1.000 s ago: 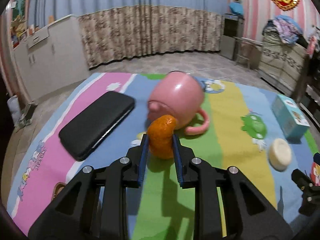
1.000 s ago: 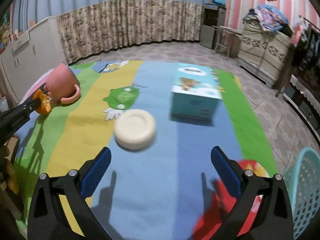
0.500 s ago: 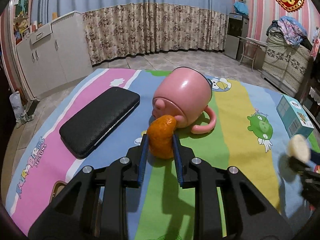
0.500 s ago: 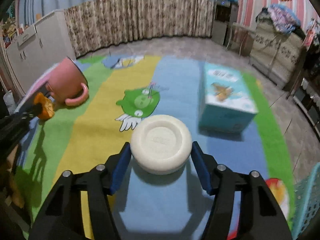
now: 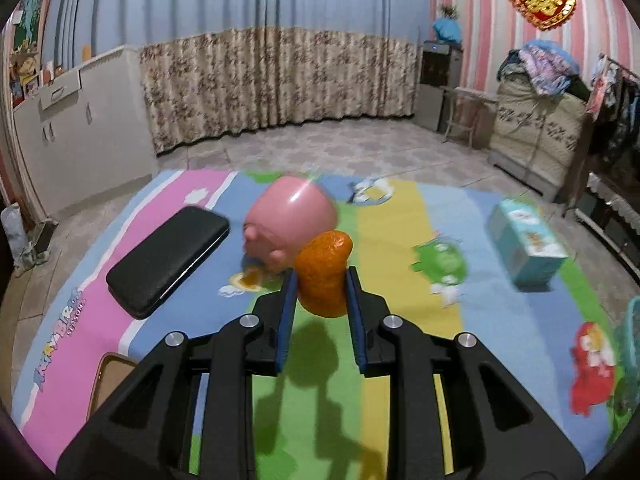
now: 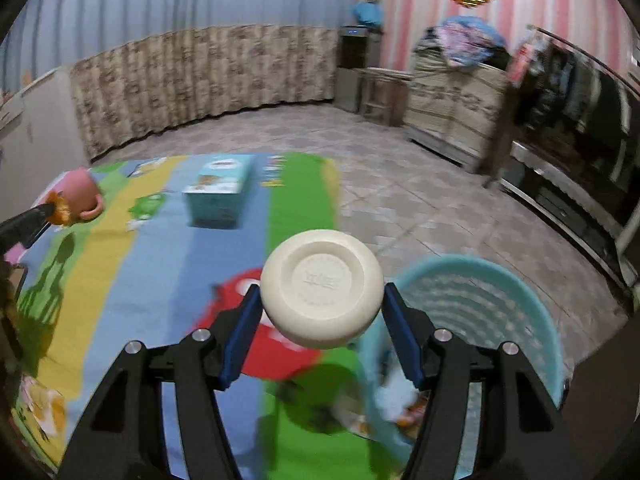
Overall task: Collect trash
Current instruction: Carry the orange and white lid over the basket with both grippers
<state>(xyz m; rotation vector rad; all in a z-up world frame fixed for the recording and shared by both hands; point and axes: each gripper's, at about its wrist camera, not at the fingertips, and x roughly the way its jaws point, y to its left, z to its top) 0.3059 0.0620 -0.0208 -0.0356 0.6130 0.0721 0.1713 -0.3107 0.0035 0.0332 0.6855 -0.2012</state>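
An orange peel (image 5: 325,268) is pinched between the blue pads of my left gripper (image 5: 322,280), which is shut on it and holds it just above the striped mat, in front of the pink mug (image 5: 292,216). My right gripper (image 6: 322,300) is shut on a white round lid-like piece (image 6: 322,280) and carries it in the air beside the rim of a teal mesh basket (image 6: 500,280). Some scraps lie at the bottom of the basket. In the right wrist view the left gripper's tip with the orange peel (image 6: 60,208) shows at the far left.
A black flat case (image 5: 168,256) lies left of the mug on the colourful mat (image 5: 400,240). A light blue box (image 5: 528,244) stands at the right. The basket's edge (image 5: 632,328) shows at the far right. Tiled floor, cabinets and furniture surround the mat.
My right gripper closed on the white round piece, lifted it off the mat and swung right to the teal basket. My left gripper rose a little with the orange peel.
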